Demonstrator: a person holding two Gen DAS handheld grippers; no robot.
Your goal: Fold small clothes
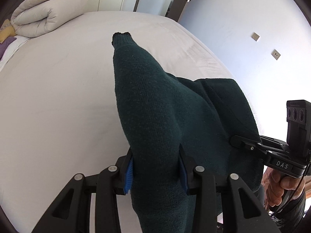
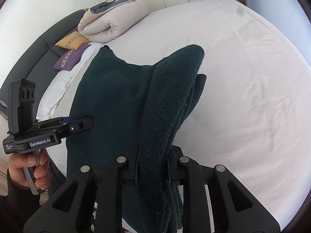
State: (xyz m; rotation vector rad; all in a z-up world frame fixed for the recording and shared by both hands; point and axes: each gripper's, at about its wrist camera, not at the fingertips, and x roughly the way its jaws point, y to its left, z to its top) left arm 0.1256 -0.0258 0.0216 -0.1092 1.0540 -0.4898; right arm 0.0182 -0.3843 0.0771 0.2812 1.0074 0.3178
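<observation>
- Dark green knit garment (image 1: 155,120) hangs between both grippers, lifted over the white bed (image 1: 58,97); lower part out of frame, so contact with the bed cannot be told
- Left gripper (image 1: 155,172): jaws narrowed, blue pads (image 1: 128,176) clamping a thick bunched fold
- Right gripper (image 2: 153,167): jaws almost closed, pinching several stacked layers
- Judged handling: soft, limp, light to moderate in weight; thick knit drapes and sags between grips, stretches if pulled apart, not fragile, coarse surface unlikely to slip
- Judged best hold: at edges or corners, single layer where possible; bunched grips will leave creases when laid flat
</observation>
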